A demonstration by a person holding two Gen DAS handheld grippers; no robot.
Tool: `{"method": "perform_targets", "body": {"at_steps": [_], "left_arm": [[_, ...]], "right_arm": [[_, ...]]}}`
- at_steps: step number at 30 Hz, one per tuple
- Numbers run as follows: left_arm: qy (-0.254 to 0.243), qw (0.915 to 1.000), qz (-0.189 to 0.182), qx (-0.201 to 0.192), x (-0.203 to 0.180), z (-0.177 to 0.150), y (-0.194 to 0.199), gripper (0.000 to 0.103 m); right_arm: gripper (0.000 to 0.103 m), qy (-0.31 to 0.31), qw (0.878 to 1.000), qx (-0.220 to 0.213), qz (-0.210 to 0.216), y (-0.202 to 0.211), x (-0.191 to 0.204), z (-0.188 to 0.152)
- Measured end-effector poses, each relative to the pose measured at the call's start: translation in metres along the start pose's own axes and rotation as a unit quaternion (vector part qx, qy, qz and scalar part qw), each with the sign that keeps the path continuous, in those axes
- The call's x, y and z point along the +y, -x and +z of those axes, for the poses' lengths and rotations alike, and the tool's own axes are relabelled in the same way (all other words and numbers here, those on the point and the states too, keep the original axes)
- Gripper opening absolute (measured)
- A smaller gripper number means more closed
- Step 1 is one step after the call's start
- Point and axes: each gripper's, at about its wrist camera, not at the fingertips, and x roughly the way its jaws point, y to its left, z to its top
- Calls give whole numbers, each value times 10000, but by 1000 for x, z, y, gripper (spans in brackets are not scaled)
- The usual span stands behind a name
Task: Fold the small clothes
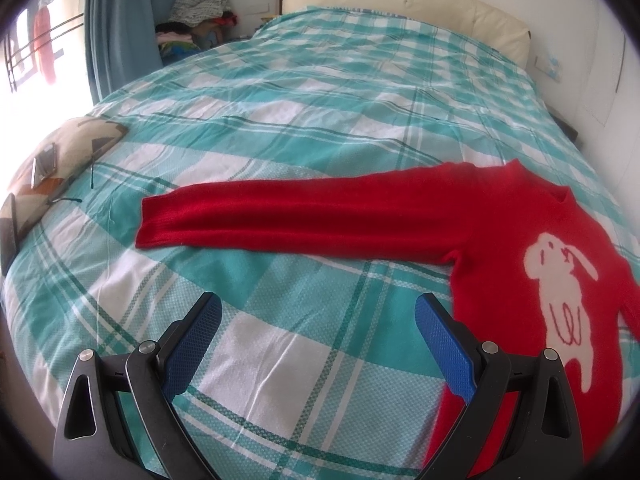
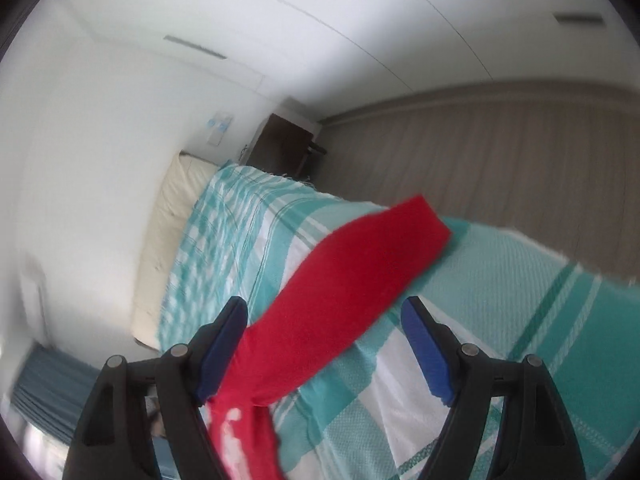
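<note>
The red sweater (image 1: pixel 500 248) lies flat on the bed (image 1: pixel 320 100), one sleeve (image 1: pixel 280 212) stretched crosswise ahead of the left gripper (image 1: pixel 318 312), whose jaws are spread and empty; the right gripper (image 2: pixel 324 320), jaws also apart, hovers over the other sleeve (image 2: pixel 352 276).

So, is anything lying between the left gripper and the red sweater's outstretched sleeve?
Nothing visible does. Only bare checked bedspread lies between the open left gripper and the sleeve of the red sweater.
</note>
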Motion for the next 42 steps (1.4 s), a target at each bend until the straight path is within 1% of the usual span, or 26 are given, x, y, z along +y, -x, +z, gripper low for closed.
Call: {"method": "perform_targets", "body": {"at_steps": [2,4,6,8,10,12,15,18,22,24,25,26,27,28,29,30,32,33,35,37,39,42], "left_arm": [[-17,10000,14,11,-1,0,0,98],[-54,10000,39,28,-2,-2,0,98],[-118,9999,105,34,-6,-7,0,98],[-215,9996,175,61,-11,-10,-2,98],[-290,9993,233,80,-15,-12,-4,98],[-288,9992,251,80,-16,-13,-6,98],[-213,9995,217,108,-15,-12,-6,98],[-234,9994,194,153,-21,-13,-10,98],[-480,9983,295,162,-31,-16,-13,98],[-553,9979,310,149,-34,-17,-13,98],[-575,9977,315,143,-35,-17,-13,98],[-587,9977,321,139,-35,-16,-13,98],[-583,9977,323,135,-35,-16,-13,98],[-568,9978,313,134,-35,-16,-13,98],[-534,9981,295,126,-34,-16,-12,98],[-489,9984,270,117,-33,-15,-11,98],[-388,9990,206,123,-30,-13,-10,98],[-333,9992,153,132,-28,-11,-10,98],[-244,9996,34,117,-26,-8,-6,98],[-198,9998,-33,46,-24,-6,-1,98],[-164,9998,-105,-8,-21,-3,4,98],[-75,9998,-154,-81,-15,-1,9,98]], "right_arm": [[79,-416,9984,258,278,-8,-14,1],[79,-464,9976,358,369,-14,-16,0],[78,-474,9977,308,372,-20,-16,2],[78,-590,9975,289,260,-28,-21,7],[73,-761,9968,197,161,-34,-28,13],[72,-845,9962,175,125,-39,-34,19],[72,-737,9971,144,85,-51,-36,28],[72,-677,9976,4,157,-60,-37,34],[72,-774,9961,-146,406,-66,-44,38],[62,-679,9972,-100,293,-69,-44,42],[45,-579,9982,-35,179,-72,-44,42],[22,-501,9987,-19,-1,-74,-42,42],[9,-445,9988,-83,-165,-72,-41,42],[6,-366,9990,-194,-178,-68,-37,41],[5,-177,9991,-296,-230,-62,-28,40],[5,146,9985,-421,-306,-55,-13,39],[5,910,9936,-605,-288,-45,31,31],[5,1282,9898,-601,-185,-43,56,25],[5,2060,9772,-516,17,-45,111,4],[5,2673,9626,-282,340,-53,165,-26],[5,3183,9456,23,676,-66,217,-62],[5,3755,9185,594,1092,-93,277,-123]]}}
